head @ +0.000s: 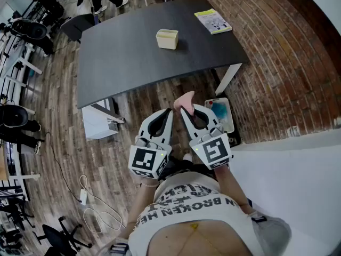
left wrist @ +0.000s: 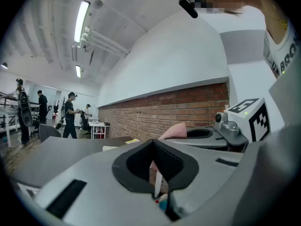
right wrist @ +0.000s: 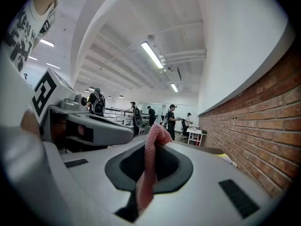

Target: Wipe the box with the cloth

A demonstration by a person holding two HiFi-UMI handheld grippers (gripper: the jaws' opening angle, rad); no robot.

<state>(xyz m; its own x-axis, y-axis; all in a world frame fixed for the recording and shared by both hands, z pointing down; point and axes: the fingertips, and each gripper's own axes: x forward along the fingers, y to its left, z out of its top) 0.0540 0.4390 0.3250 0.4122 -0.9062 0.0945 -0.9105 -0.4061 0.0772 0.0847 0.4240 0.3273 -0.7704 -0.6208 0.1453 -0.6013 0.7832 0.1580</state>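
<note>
Grips the pink cloth [head: 185, 98] in the right tool [head: 184, 110], clenched on a fold, with one end poking up past the tips and the rest trailing back between the jaws. Carries the left tool [head: 169, 111] just beside it, clenched on nothing, tips pressed together. Holds both close to the body, roughly level, over wooden floor and short of the table [head: 122, 63]. Stands well apart from the box [head: 167, 39], a small pale thing near the middle of the dark table, touched by neither cloth nor tool. Shows a yellow booklet [head: 213, 21] at the table's far corner, apart from the box. Reads as cloth in hand and nothing more: no wiping begun. Needs yet the approach to the table, the cloth laid on the box, and the strokes across its faces.
</note>
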